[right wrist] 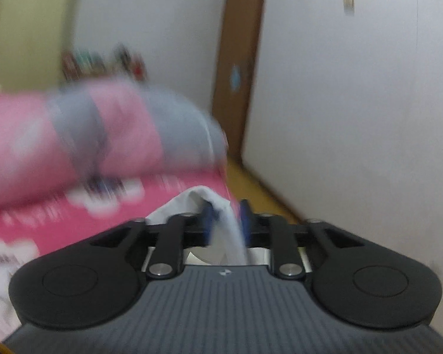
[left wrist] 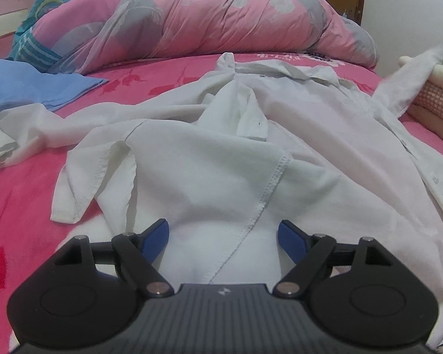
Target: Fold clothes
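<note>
The white shirt [left wrist: 221, 159] lies lengthwise under the wide-open, empty left gripper [left wrist: 223, 237]; the right gripper [right wrist: 226, 221], part-open, has shirt cloth between its jaws

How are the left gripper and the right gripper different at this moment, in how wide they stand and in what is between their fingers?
The left gripper stands wide open above the white shirt, its blue pads clear of the cloth; the right gripper stands narrow, with a fold of the white shirt between its fingers. The left wrist view is sharp; the right wrist view is blurred. Whether the right pads press the cloth is unclear. Both have black arms and blue pads.
</note>
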A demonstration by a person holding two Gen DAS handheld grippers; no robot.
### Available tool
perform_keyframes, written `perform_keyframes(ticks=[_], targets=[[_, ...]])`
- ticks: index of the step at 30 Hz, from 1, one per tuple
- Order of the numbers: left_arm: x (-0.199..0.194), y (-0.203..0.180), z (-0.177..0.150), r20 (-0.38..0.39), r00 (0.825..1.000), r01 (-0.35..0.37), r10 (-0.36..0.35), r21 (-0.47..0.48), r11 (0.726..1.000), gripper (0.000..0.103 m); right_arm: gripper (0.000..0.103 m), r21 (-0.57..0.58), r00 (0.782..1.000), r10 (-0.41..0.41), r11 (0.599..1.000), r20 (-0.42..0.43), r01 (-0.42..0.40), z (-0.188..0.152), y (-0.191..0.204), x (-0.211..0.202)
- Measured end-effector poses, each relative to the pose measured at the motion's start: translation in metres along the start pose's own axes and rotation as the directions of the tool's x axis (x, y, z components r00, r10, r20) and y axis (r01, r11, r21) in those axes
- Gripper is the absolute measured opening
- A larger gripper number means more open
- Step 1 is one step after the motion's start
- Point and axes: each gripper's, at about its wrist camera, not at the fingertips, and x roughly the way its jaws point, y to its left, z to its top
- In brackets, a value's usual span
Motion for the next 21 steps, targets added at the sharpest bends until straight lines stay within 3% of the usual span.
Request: perform_keyframes(ticks=[2, 4, 11, 16, 21], targets=[[-0.001, 0.000, 0.000, 0.002, 1.000, 0.001, -0.001, 0.001, 1.000, 0.083, 0.037, 0.019, 0.999, -0.036, 0.999, -0.008, 0.037, -0.013, -0.009, 0.002], [-0.001, 0.001, 0.000, 0.004, 1.000, 0.005, -0.005, -0.002, 1.000, 0.083, 0.051, 0.038, 0.999, -0.037, 0.999, -0.003, 0.037, -0.021, -0.020, -0.005], [-0.014, 0.003, -0.001, 0.029, 0.999, 0.034, -0.032, -0.055, 0.998, 0.083, 0.064, 0.042, 0.998, -0.024, 0.999, 0.062, 0.021, -0.029, -0.046, -0.080], [-0.028, 0.000, -0.007, 0.057, 0.997, 0.057, -0.054, -0.057, 0.997, 0.083, 0.073, 0.048, 0.977, 0.179, 0.981, 0.118, -0.186, -0.060, -0.051, -0.165], [-0.034, 0.000, -0.011, 0.066, 0.995, 0.077, -0.072, -0.074, 0.994, 0.083, 0.077, 0.047, 0.918, 0.396, 0.917, 0.001, -0.396, -0.134, -0.028, -0.214]])
